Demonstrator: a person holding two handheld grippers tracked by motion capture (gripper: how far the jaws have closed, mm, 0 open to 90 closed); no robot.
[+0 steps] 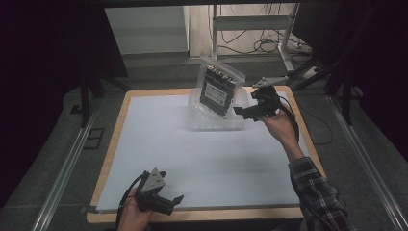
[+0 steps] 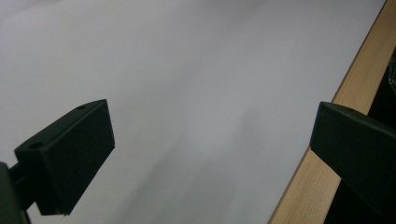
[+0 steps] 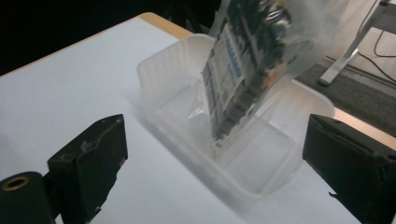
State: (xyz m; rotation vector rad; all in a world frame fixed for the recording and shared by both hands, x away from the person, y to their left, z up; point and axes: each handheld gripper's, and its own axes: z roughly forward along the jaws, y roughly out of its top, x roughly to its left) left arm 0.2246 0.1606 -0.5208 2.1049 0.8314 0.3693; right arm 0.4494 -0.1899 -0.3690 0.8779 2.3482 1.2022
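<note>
We see a clear plastic tub [image 1: 214, 122] at the far side of the white table [image 1: 202, 159], with a bagged circuit board [image 1: 219, 89] standing tilted inside it. Our right gripper [image 1: 239, 110] sits just beside the tub, jaws wide apart, holding nothing. Our left gripper [image 1: 178, 198] hovers near the table's front edge, equally wide and empty.

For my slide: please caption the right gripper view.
Open right gripper facing a bagged circuit board standing in a clear plastic tray.
</note>
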